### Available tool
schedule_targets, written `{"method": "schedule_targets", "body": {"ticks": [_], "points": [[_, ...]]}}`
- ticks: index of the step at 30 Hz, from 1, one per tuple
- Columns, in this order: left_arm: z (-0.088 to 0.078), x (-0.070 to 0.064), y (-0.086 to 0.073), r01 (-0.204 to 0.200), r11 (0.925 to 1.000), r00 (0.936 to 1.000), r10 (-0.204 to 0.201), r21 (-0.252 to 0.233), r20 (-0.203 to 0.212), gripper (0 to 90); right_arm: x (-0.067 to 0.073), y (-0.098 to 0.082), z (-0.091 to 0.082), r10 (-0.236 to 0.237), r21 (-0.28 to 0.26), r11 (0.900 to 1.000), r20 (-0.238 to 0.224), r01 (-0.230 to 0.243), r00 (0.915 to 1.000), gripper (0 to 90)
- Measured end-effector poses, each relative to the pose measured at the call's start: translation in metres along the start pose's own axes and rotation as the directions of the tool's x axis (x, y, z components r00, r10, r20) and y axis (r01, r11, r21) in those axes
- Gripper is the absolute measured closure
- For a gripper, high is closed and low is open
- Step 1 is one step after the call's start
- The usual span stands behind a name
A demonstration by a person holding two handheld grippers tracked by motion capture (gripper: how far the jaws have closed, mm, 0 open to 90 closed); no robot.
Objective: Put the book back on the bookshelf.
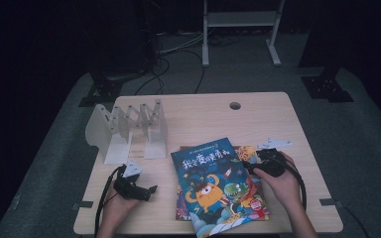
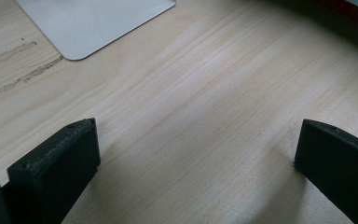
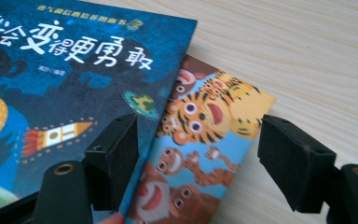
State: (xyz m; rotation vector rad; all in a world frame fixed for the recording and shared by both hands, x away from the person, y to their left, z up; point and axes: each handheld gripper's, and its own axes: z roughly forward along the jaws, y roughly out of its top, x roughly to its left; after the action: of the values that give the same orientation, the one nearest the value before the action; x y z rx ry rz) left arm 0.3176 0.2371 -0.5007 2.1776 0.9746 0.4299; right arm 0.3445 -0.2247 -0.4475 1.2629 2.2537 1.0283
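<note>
Black right tool (image 3: 198, 140) gapes, straddling the tiger book's (image 3: 205, 140) edge.

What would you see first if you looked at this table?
The bright blue picture book with an orange monster, lying at the table's front on a tiger book. The right tool reaches its edge. A white folding rack stands at the back left.

A blue picture book (image 1: 212, 184) is lying face up, tilted, at lower centre of the high view, overlapping a tiger-covered book (image 3: 200, 154) peeking out at its right.
</note>
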Motion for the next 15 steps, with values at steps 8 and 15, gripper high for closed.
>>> {"method": "schedule_targets", "body": {"ticks": [8,15], "points": [[0.0,0.0,0.0,0.0,1.0,1.0,0.0,0.0,0.0,0.0,0.009,0.01,0.013,-0.011,0.007,1.0,-0.034,0.011,0.9993,27.8],[0.0,0.0,0.0,-0.002,1.0,1.0,0.002,0.0,0.002,0.0,0.017,0.018,0.027,-0.014,0.017,1.0,-0.07,0.015,0.9975,28.0]]}}
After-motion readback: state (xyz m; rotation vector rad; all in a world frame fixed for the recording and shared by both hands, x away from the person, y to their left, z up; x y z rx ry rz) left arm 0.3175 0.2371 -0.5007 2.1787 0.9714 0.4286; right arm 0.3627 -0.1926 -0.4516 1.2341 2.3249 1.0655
